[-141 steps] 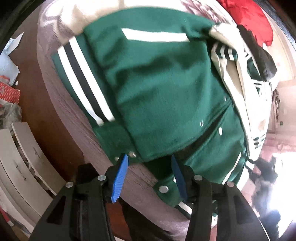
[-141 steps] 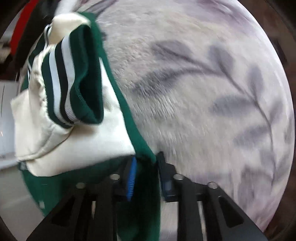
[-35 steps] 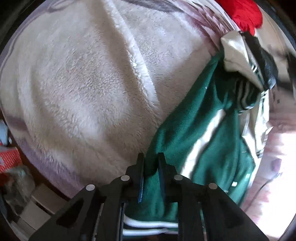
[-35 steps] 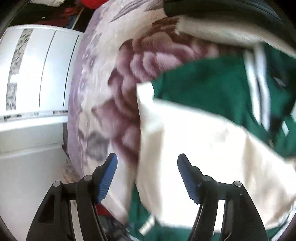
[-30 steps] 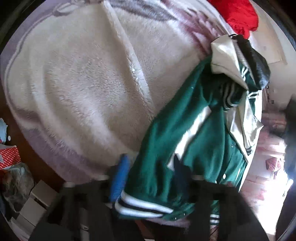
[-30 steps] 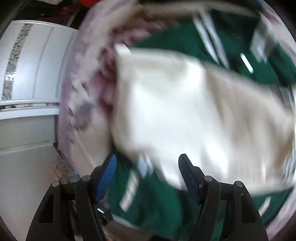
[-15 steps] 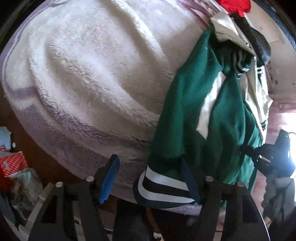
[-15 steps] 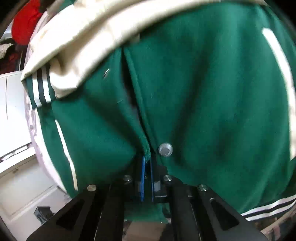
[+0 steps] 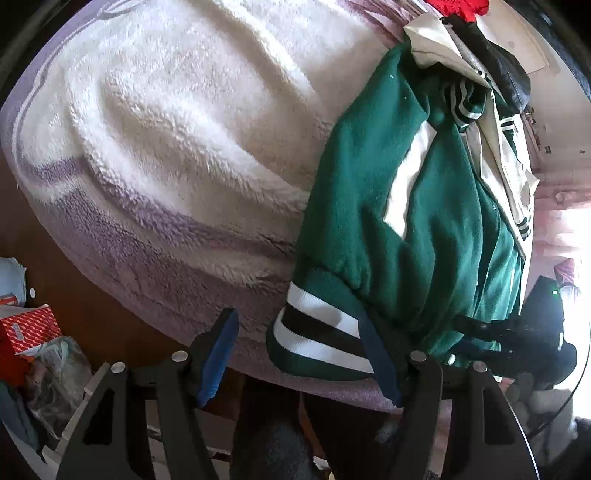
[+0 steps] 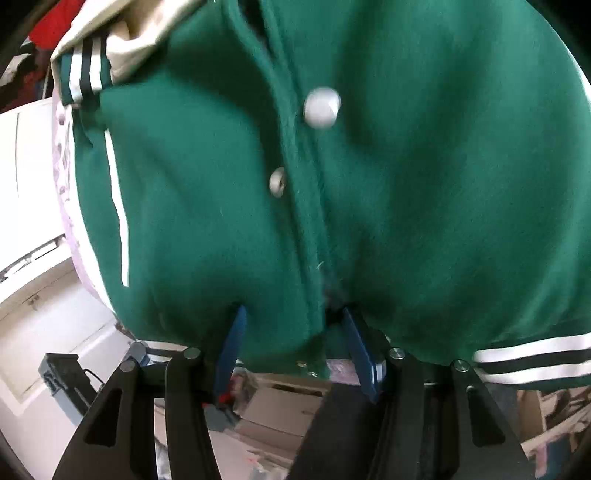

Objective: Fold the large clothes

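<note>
A green varsity jacket (image 9: 373,206) with cream sleeves and striped cuffs lies on the right part of a white and purple fleece blanket (image 9: 177,140). My left gripper (image 9: 297,315) is open near the blanket's front edge; the jacket's striped cuff (image 9: 317,332) lies between its blue pads, and the left pad stands clear of it. In the right wrist view the jacket's snap-buttoned front (image 10: 321,107) fills the picture. My right gripper (image 10: 293,310) is at the bottom hem; its jaws are opening, with the front edge hanging loosely between them.
A red garment (image 9: 458,7) and a black one (image 9: 495,66) lie at the blanket's far end. A red box (image 9: 26,332) and clutter sit on the floor at the left. White cabinets (image 10: 37,184) stand beside the bed. The other gripper's black body (image 9: 517,332) shows at the jacket's lower right.
My left gripper let go of the green sleeve, opened wide and drew nearer the striped cuff. My right gripper swung over to the hem, shut on the front edge, and has now parted.
</note>
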`<action>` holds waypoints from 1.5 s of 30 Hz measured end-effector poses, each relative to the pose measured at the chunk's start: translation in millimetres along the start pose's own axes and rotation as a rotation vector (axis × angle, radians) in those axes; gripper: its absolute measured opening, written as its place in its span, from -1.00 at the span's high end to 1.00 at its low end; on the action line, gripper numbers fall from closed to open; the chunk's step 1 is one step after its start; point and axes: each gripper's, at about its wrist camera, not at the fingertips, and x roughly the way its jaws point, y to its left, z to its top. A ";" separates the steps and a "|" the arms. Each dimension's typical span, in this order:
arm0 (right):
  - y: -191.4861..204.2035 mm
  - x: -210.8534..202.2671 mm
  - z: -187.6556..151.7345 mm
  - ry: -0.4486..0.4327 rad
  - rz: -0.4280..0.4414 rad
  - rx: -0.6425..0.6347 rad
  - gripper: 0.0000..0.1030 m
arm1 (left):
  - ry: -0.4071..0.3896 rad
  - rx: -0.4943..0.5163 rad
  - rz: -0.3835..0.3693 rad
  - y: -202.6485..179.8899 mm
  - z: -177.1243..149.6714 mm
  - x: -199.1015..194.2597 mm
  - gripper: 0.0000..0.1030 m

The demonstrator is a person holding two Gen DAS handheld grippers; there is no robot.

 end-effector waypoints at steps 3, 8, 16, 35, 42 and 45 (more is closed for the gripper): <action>-2.4 2.2 -12.9 -0.057 0.032 0.058 0.80 | -0.011 -0.003 -0.002 -5.5 -4.3 -3.2 -0.26; -17.1 -16.0 -24.3 -0.109 -0.041 0.065 0.78 | -0.037 0.006 0.006 -12.7 -9.6 -17.9 -0.26; -39.9 -112.9 -5.7 -0.159 0.065 0.013 -0.13 | -0.174 0.152 0.125 -63.5 -8.4 -63.8 -0.27; -274.2 -146.4 63.3 0.005 -0.072 0.207 0.62 | -0.077 0.247 0.292 -256.9 -36.9 60.6 -0.27; -249.8 -286.6 199.6 -0.172 0.154 0.154 -0.01 | -0.095 0.223 0.396 -300.5 -24.4 86.6 -0.27; -211.9 -329.9 308.1 -0.354 0.116 0.022 -0.01 | -0.116 0.223 0.449 -319.9 -8.1 99.1 -0.27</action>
